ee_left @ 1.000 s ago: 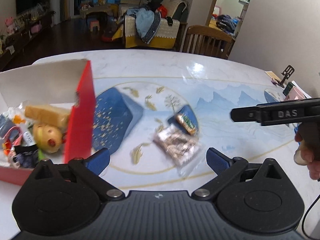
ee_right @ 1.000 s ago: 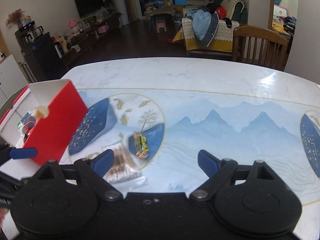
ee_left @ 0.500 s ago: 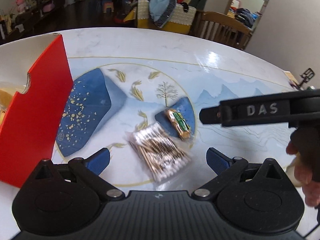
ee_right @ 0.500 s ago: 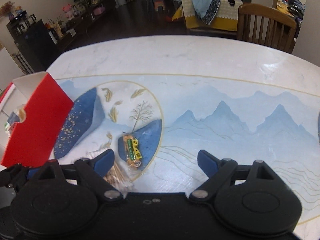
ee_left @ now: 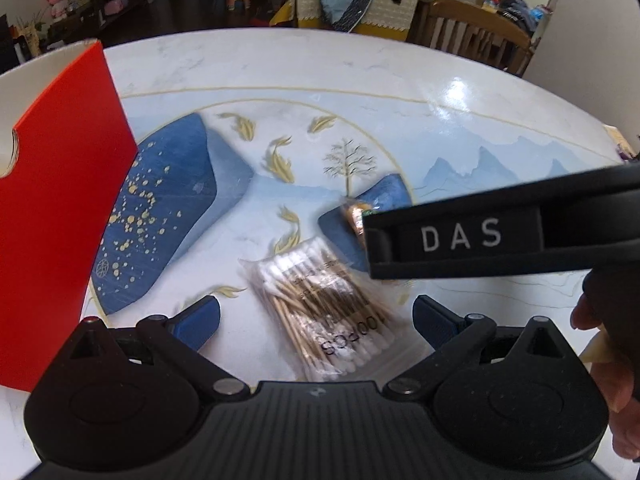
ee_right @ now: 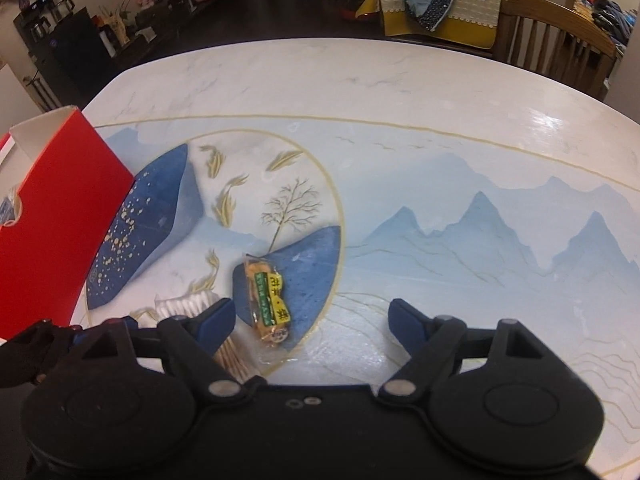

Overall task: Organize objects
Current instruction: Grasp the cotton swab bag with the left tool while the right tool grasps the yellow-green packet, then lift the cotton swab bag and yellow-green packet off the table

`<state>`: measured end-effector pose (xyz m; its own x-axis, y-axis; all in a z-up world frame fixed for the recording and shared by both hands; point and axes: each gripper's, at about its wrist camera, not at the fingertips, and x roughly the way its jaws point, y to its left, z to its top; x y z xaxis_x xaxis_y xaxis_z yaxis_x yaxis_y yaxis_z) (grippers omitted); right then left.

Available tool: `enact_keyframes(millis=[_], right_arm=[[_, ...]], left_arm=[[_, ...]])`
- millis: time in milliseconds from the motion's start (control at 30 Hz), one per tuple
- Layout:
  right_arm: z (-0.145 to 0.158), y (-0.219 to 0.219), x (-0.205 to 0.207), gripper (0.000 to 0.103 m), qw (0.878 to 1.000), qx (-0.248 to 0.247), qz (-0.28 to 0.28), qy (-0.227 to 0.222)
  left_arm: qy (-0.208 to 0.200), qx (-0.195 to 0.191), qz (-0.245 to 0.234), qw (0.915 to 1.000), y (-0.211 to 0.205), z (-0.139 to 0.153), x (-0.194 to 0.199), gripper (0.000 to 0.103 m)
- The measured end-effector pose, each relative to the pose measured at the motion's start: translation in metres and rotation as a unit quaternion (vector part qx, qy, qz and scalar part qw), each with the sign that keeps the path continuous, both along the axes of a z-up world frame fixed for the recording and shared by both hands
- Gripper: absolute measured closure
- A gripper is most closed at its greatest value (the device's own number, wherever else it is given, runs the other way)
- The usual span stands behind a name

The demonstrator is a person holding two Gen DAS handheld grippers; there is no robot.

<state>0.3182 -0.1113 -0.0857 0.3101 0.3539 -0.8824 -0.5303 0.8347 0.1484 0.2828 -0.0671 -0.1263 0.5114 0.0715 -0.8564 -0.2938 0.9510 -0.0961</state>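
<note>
Clear bag of cotton swabs (ee_left: 320, 304) seen flat on marble table (ee_left: 280, 68), between spread pads of left gripper (ee_left: 316, 320), apparently untouched; snack packet (ee_right: 267, 296) laid just beyond; right gripper (ee_right: 312, 316) jaws closing over packet, no contact; red box (ee_left: 60, 208) stood at left

Wooden chair (ee_right: 556, 36) behind table; clothes-draped sofa (ee_left: 352, 4) beyond.

A clear bag of wooden cotton swabs (ee_left: 320, 304) lies flat on the worktop (ee_right: 400, 100). Just beside it lies a small snack packet (ee_right: 266, 300) with a green-and-yellow label. A red box (ee_left: 56, 208) stands left, open-topped.
</note>
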Motion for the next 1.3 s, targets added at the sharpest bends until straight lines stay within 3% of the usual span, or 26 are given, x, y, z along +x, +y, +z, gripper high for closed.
enact_keyframes(millis=[100,600,700,767,867,933,1200,1300], right_arm=[[-0.002,0.003,0.002,0.02,1.0,0.005,0.0,0.002],[-0.014,0.007,0.007,0.032,1.0,-0.013,0.006,-0.008],[-0.014,0.007,0.005,0.039,0.999,-0.024,0.012,-0.023],[-0.015,0.008,0.003,0.043,0.999,-0.032,0.021,-0.034],[-0.015,0.01,0.001,0.051,0.998,-0.036,0.035,-0.045],[-0.015,0.012,-0.001,0.059,0.997,-0.041,0.042,-0.054],[-0.012,0.013,-0.013,0.085,0.996,-0.038,0.062,-0.057],[-0.011,0.01,-0.02,0.086,0.996,-0.039,0.06,-0.055]], left_arm=[[0.003,-0.011,0.006,0.9999,0.002,-0.004,0.001,0.0],[-0.005,0.015,-0.029,0.9995,0.021,-0.006,-0.01,0.0],[-0.006,0.021,-0.027,0.9994,0.03,-0.004,-0.016,0.002],[-0.007,0.015,-0.025,0.9995,0.035,-0.003,-0.019,0.007],[-0.014,0.01,-0.023,0.9996,0.04,0.001,-0.024,0.024],[-0.019,0.002,-0.027,0.9995,0.042,0.004,-0.025,0.044],[-0.025,-0.015,-0.043,0.9987,0.045,0.006,-0.028,0.055],[-0.027,-0.02,-0.046,0.9984,0.047,0.007,-0.03,0.056]])
